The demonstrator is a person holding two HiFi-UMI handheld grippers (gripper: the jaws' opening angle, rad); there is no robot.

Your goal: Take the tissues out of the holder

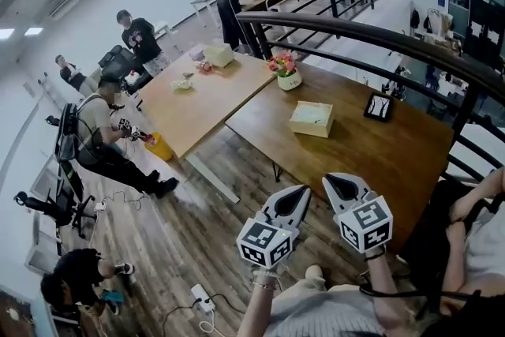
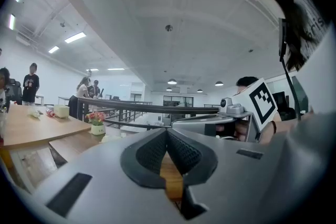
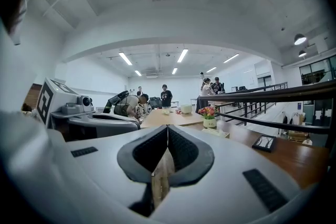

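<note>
Nearest, low in the head view, the left gripper (image 1: 293,201) and the right gripper (image 1: 343,187) are held side by side over the wooden floor, just short of the dark tabletop (image 1: 379,158). Each gripper's own view shows its fingers clenched pad to pad with nothing between them, so neither carries anything.

Further in, the tissue holder (image 1: 312,119), a pale, flat, box-like case, sits alone near the middle of that tabletop, well apart from both grippers. Its top shows a slot, but whether a tissue sticks out of it is too small to tell.

I judge the tissues to be very light, soft and easy to tear. They are best pinched at whatever fold stands up from the slot and drawn straight upward. The holder itself looks light enough to lift or slide with the pull, so one gripper will likely have to press down on its rim or wall while the other draws. Both sets of fingers must part first.

Beyond the holder stand a flower pot (image 1: 286,75) and a small black frame (image 1: 379,106). A dark railing (image 1: 371,35) runs behind them, and a lighter table (image 1: 205,102) with people around it lies farther off.
</note>
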